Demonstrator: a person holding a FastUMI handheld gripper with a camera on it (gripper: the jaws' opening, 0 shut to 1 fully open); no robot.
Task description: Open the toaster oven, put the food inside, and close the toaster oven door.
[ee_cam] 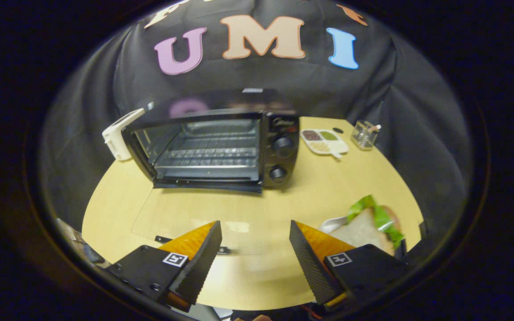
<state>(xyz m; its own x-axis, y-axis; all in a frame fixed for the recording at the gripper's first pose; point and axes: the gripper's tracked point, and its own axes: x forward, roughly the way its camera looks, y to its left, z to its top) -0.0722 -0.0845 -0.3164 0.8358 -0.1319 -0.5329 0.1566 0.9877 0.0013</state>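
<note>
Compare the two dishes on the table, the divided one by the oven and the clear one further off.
The divided dish is flat, opaque and pale, with separate fillings in its sections; the clear container is taller, boxy and see-through. The divided dish lies nearer the toaster oven. Both stand beyond the gripper, whose fingers are open on nothing.

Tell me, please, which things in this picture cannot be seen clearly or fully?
- Sandwich, gripper view: its near part is hidden behind one finger of the open hand-held gripper.
- Plate under the sandwich: mostly covered by the sandwich.
- Toaster oven glass door, folded down: nearly see-through, so its edges are hard to trace.
- White object beside the oven: partly hidden by it.
- Small clear container: contents too small to tell.
</note>
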